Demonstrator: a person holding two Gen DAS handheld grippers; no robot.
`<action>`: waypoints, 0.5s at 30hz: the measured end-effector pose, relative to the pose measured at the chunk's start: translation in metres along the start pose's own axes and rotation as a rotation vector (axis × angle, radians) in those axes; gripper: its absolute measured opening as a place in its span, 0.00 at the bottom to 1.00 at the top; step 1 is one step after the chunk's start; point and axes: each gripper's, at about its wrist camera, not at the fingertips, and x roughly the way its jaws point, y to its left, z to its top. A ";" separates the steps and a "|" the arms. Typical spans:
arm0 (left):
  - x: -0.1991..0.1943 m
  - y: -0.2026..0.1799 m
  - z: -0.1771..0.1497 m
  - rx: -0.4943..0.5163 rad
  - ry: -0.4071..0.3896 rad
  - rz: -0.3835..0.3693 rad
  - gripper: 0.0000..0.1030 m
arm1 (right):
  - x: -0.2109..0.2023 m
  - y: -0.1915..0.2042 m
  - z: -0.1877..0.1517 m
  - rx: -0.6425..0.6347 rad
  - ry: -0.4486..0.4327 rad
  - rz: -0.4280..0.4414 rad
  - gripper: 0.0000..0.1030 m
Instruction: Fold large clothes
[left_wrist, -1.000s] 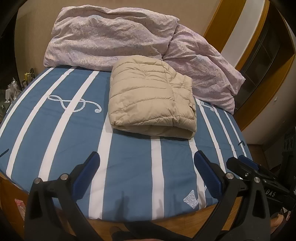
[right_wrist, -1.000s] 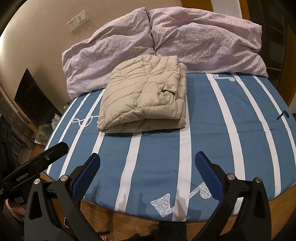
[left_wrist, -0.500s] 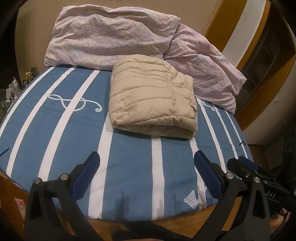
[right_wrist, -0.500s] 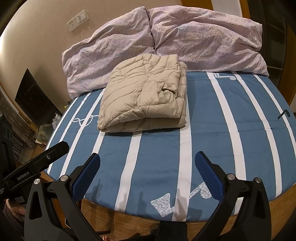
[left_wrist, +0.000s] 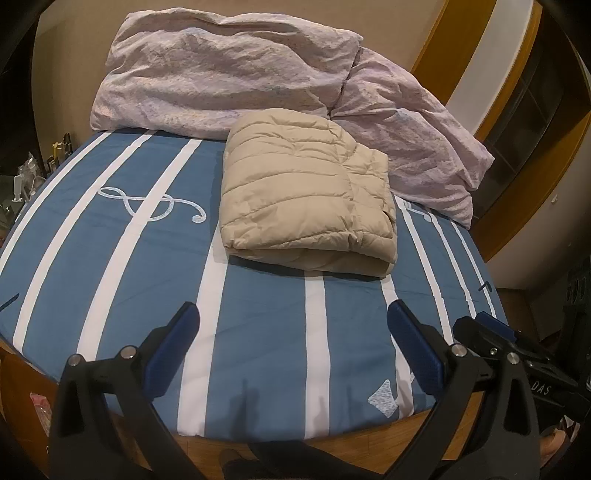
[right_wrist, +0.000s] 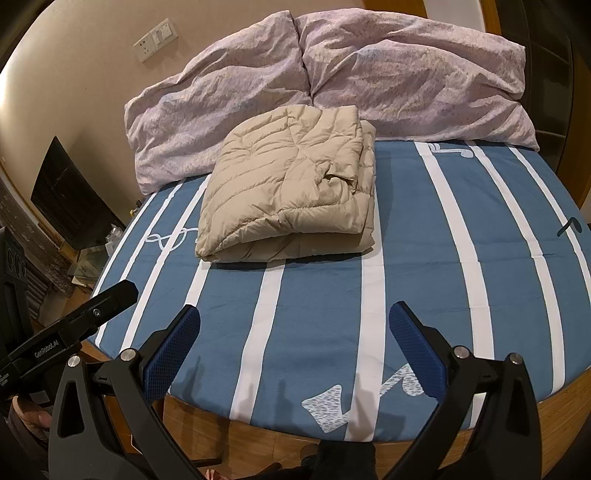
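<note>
Lying folded into a puffy beige bundle, the quilted jacket rests untouched; both grippers spread.

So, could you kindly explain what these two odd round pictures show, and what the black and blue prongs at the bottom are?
There is no robot here: a person holds a two-finger gripper in each hand, and each carries a wide-angle camera looking along its fingers. One picture comes from the left gripper, the other from the right gripper; the prongs are their fingers. Both are open and hold nothing. They face a bed with a blue striped sheet. On it lies a folded beige quilted jacket, with a crumpled lilac duvet behind it. Each view also catches the other gripper at its edge.
</note>
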 end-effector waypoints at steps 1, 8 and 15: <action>0.000 0.001 -0.001 0.000 -0.001 0.001 0.98 | 0.000 0.001 -0.001 0.001 0.001 0.001 0.99; -0.002 0.003 -0.002 0.000 0.000 -0.001 0.97 | 0.000 -0.002 0.001 -0.001 0.002 0.003 0.99; 0.000 0.002 0.000 0.000 0.000 0.002 0.98 | 0.000 -0.001 0.001 0.000 0.002 0.003 0.99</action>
